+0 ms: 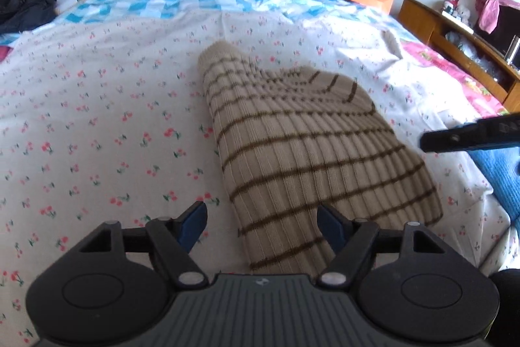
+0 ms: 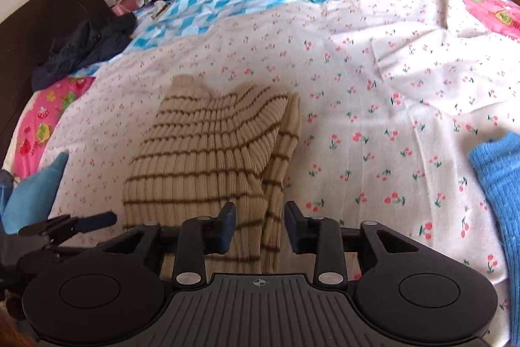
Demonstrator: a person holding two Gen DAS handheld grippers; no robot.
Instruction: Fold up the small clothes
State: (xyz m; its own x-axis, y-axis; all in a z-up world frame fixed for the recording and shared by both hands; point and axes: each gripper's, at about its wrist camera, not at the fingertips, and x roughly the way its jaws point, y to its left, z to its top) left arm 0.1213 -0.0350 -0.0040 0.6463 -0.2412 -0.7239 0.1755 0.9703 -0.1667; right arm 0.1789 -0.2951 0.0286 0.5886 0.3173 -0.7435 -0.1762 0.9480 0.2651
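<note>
**Mid-fold, both claws lined up at near hem**

Striped beige sweater point(image 1: 305, 152) lies half folded on floral sheet point(image 1: 97, 119), stretching ahead of both claws. Left gripper point(image 1: 261, 221) spread, hem between its fingers. Right gripper point(image 2: 260, 225) spread, straddling sleeve edge. Next, likely: pinch hem, carry forward toward collar.

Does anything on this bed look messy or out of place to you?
Slightly. The beige ribbed sweater with brown stripes is only half folded: one sleeve pokes out along its side instead of being tucked in. A dark jacket lies crumpled near the far edge of the cherry-print bedsheet. Nothing looks spilled or damaged.
</note>
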